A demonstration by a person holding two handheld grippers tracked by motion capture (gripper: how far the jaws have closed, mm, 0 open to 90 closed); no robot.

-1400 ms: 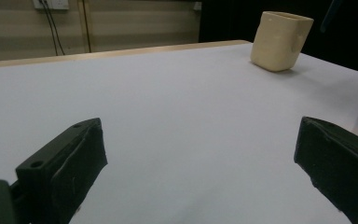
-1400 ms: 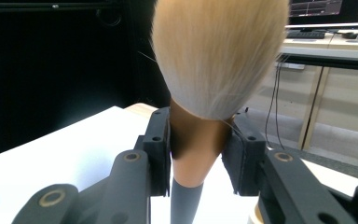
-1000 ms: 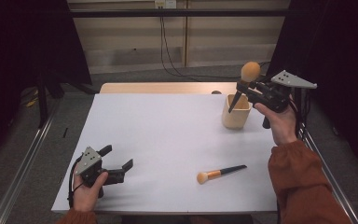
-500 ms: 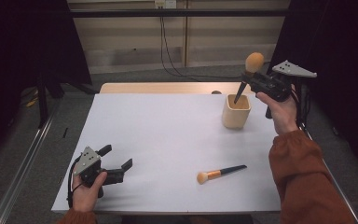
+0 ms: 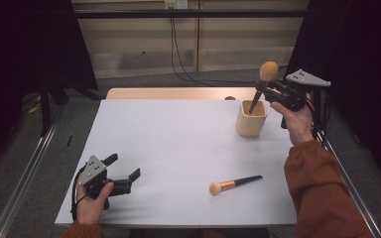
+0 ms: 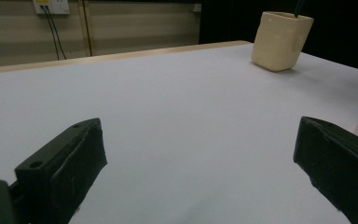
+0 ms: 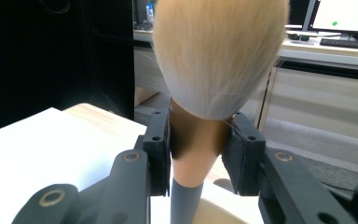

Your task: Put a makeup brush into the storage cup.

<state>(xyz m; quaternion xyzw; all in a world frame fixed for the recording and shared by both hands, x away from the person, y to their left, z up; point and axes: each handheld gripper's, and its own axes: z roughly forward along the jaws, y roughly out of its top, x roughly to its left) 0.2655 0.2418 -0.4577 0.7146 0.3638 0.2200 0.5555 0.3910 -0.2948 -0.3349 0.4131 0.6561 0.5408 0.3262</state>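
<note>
My right gripper (image 5: pixel 267 90) is shut on a makeup brush (image 5: pixel 262 84) with a tan bristle head and dark handle. It holds the brush upright, slightly tilted, with the handle tip dipping into the cream cup (image 5: pixel 251 119) at the table's far right. In the right gripper view the pads (image 7: pixel 161 149) clamp the brush's tan ferrule (image 7: pixel 196 147) below the bristles. A second brush (image 5: pixel 234 184) with an orange ferrule lies flat on the white table (image 5: pixel 178 139) near the front. My left gripper (image 5: pixel 124 168) rests open at the front left, and the left gripper view shows only table between its jaws.
The cream cup (image 6: pixel 281 39) stands far off in the left gripper view. A wooden strip (image 5: pixel 168 93) edges the table's far side. Metal rails (image 5: pixel 25 173) run along the floor on the left. Dark curtains hang on both sides.
My right gripper has carried the brush rightward and down over the cup, so the handle tip now dips into the cup's opening. The left gripper has stayed still.
</note>
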